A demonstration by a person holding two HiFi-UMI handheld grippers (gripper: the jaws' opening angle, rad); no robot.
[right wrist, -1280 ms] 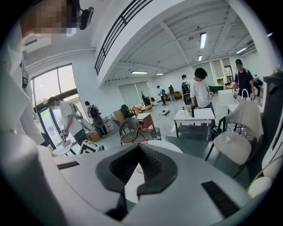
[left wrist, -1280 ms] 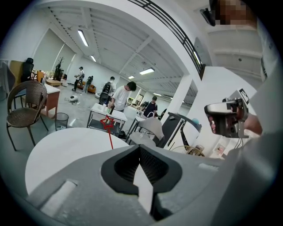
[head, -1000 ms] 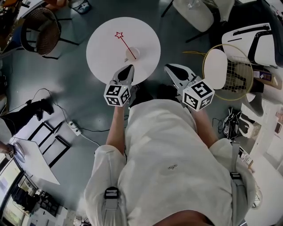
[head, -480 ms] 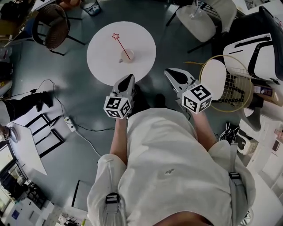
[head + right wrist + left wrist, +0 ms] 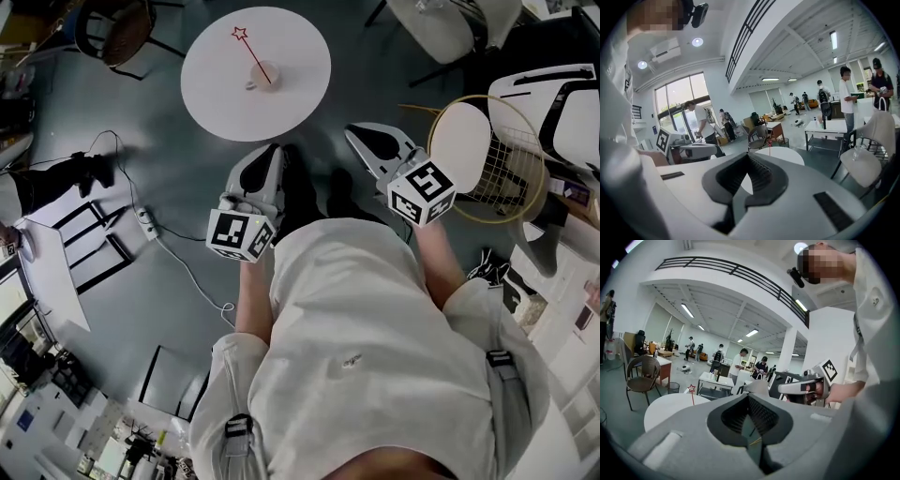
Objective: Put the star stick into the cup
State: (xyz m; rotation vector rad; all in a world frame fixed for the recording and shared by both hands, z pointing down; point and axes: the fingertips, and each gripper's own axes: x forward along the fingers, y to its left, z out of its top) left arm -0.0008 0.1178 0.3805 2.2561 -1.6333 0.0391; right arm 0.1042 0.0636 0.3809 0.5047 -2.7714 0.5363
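The red star stick leans out of a small cup on the round white table at the top of the head view. Both grippers hang over the grey floor, back from the table's near edge. My left gripper is shut with nothing in it, and so is my right gripper. In the left gripper view the star stick shows far off on the table, and the right gripper is beside me. The right gripper view shows the table beyond its shut jaws.
A wire-backed round chair stands right of my right hand. A white chair and a dark wicker chair flank the table. A power strip with cable lies on the floor at left. Several people stand far off.
Both grippers have drawn back from the table toward the person's body, the left one further and higher. The star stick has stayed in the cup.
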